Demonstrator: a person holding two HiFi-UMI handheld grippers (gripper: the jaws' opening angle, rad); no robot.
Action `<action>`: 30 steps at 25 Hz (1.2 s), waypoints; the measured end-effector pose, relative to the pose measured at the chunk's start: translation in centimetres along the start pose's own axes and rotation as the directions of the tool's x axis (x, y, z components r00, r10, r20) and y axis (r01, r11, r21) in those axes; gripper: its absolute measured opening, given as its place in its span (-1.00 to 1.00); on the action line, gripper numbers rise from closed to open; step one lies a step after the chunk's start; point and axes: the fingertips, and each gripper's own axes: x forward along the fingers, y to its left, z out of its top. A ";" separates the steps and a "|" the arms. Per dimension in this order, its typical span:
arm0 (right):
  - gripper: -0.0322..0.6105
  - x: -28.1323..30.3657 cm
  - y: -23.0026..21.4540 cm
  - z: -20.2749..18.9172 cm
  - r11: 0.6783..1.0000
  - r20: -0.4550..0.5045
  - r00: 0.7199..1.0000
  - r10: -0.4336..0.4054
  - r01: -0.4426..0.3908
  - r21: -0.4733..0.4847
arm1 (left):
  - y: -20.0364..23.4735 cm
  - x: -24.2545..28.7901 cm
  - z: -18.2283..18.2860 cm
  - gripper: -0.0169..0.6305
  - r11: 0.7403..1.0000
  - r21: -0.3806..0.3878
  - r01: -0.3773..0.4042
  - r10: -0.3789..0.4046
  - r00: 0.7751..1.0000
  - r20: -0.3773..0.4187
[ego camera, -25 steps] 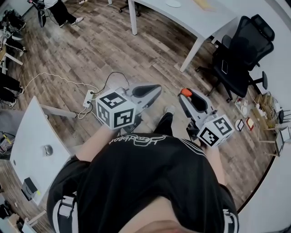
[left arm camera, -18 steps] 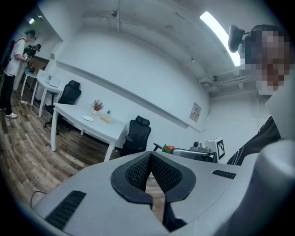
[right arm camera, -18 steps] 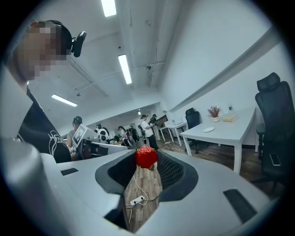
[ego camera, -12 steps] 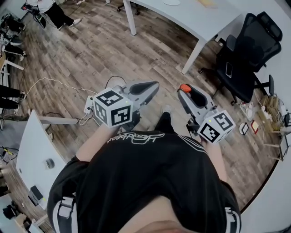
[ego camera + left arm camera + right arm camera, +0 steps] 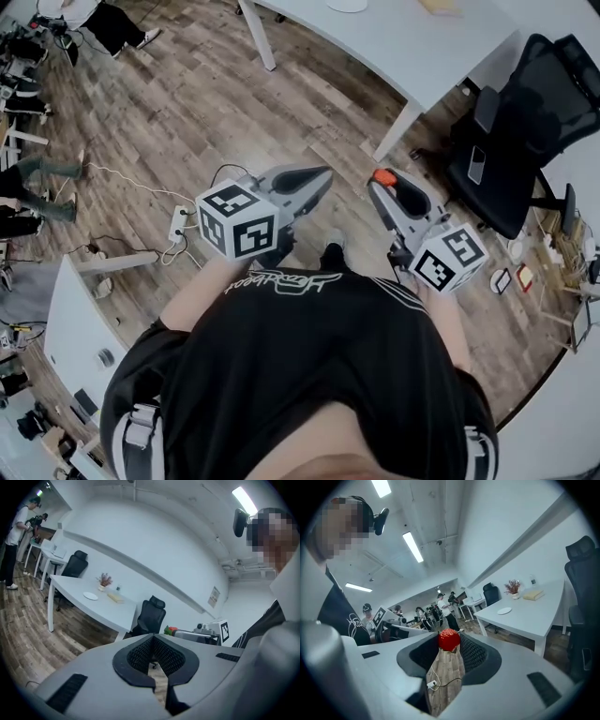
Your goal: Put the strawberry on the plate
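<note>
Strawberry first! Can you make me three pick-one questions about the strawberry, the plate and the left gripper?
1. Where is the strawberry?
A on a chair
B between the jaws of the right gripper
C on the floor

2. What colour is the plate?
A white
B blue
C black

3. How is the left gripper?
A holding a cup
B shut, with nothing in it
C wide open

Answers:
1 B: the right gripper view shows it pinched at the jaw tips.
2 A: it is a white disc on the table.
3 B: in its own view the pads meet at the tips, with nothing between them.
</note>
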 end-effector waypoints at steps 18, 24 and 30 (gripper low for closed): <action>-0.48 2.2 -11.1 6.6 1.000 0.035 0.999 0.014 -0.013 -0.027 | 3.0 9.8 8.0 -0.93 0.999 0.044 -0.009 0.008 1.000 0.024; -0.48 3.6 -12.6 7.4 0.999 0.050 0.999 -0.001 0.003 -0.037 | 4.5 10.8 9.1 -0.93 0.999 0.053 0.014 -0.015 1.000 0.022; -0.48 6.7 -14.6 8.3 0.998 0.045 0.999 -0.027 0.029 -0.052 | 8.3 12.0 10.6 -0.93 0.998 0.047 0.036 -0.037 0.999 0.028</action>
